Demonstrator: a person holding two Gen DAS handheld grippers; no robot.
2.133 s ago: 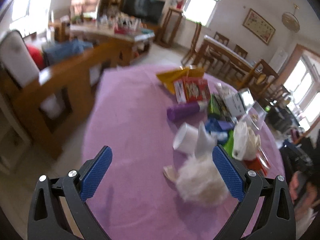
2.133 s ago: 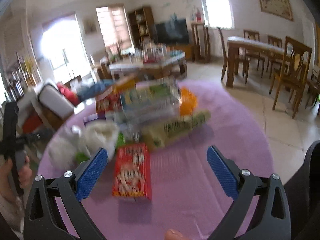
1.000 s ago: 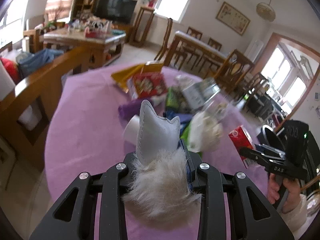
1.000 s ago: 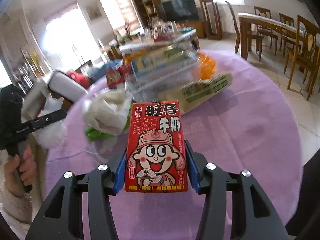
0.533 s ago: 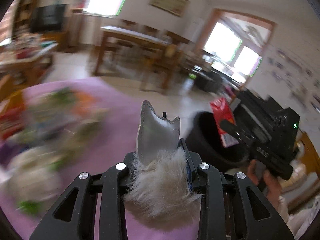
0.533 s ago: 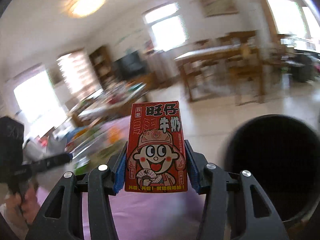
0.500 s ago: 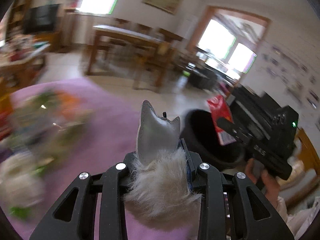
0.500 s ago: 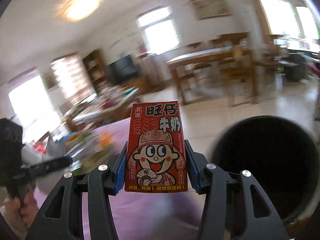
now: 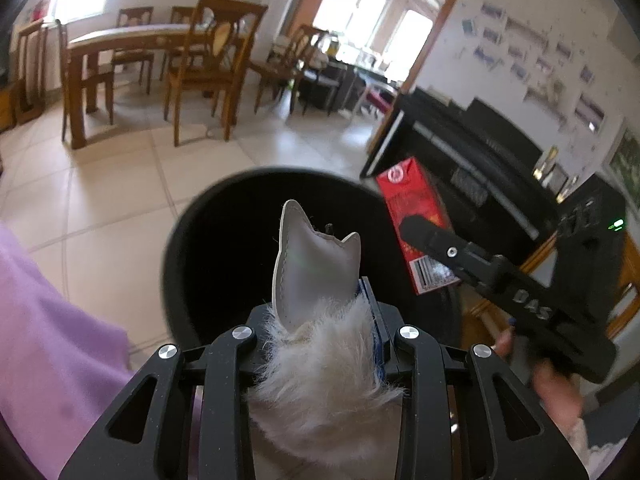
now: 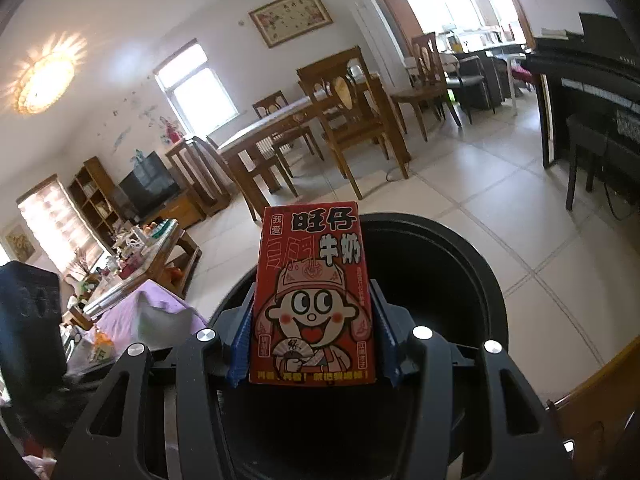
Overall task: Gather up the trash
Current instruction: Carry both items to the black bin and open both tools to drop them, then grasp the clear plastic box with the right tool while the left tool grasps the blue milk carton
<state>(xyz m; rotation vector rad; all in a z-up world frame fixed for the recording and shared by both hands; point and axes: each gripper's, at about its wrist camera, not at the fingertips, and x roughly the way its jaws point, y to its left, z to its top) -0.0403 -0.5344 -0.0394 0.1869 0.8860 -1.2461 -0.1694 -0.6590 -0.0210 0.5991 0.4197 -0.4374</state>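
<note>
My L gripper (image 9: 320, 320) clamps furry scrap (image 9: 320, 368), R gripper (image 10: 312, 344) clamps milk carton (image 10: 314, 300) over bin (image 10: 460, 248); fur may snag pads, miss.

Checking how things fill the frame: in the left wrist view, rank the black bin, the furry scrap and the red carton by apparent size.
1. black bin
2. furry scrap, though its nearness to the camera inflates it
3. red carton, held farther off by the right gripper
</note>
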